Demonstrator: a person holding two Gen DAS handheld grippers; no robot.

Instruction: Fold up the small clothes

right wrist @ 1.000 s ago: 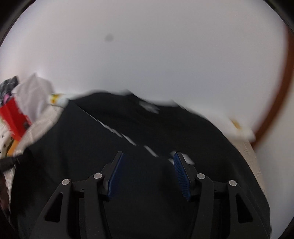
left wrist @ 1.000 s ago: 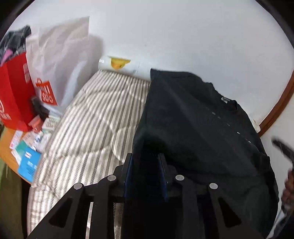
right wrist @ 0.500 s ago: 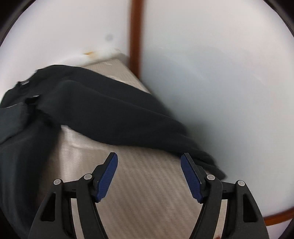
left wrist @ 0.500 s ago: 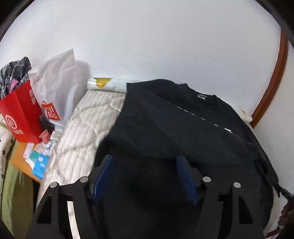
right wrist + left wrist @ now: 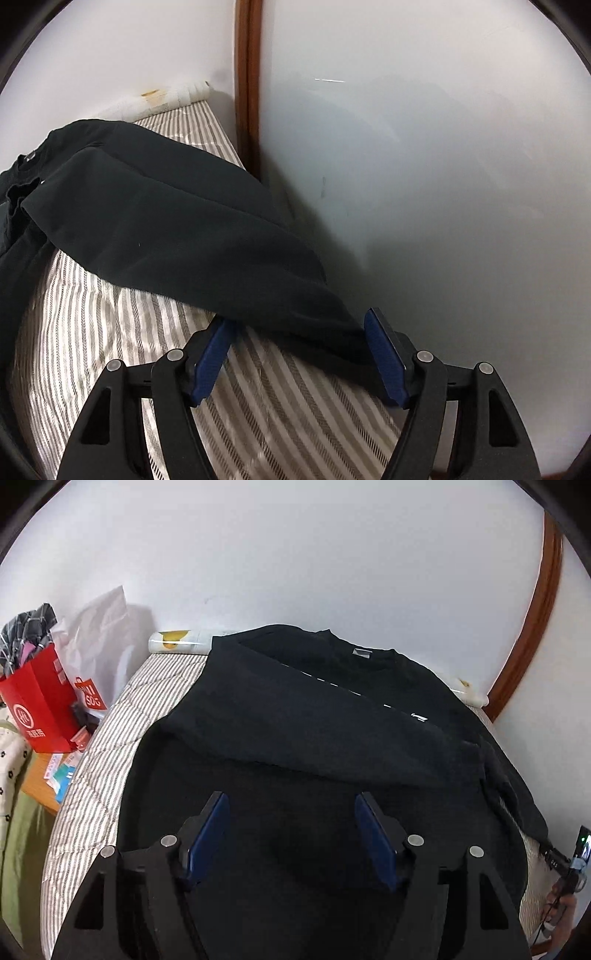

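Observation:
A black long-sleeved shirt (image 5: 314, 716) lies on a striped bed (image 5: 147, 698), collar toward the wall, with its left sleeve folded diagonally across the chest. My left gripper (image 5: 291, 830) is open and empty above the shirt's lower body. In the right wrist view the shirt's other sleeve (image 5: 192, 236) stretches along the bed (image 5: 110, 325) toward the white wall. My right gripper (image 5: 299, 354) is open, its fingers on either side of the sleeve's cuff end.
A red paper bag (image 5: 37, 701) and a white plastic bag (image 5: 99, 646) stand left of the bed, with small packets on an orange surface (image 5: 55, 775). A white roll (image 5: 177, 642) lies against the back wall. A brown door frame (image 5: 247, 92) meets the bed's corner.
My left gripper let go of the folded sleeve, opened and drew back over the shirt's body. My right gripper swung right from the shirt's chest to the other sleeve and moved close to its cuff.

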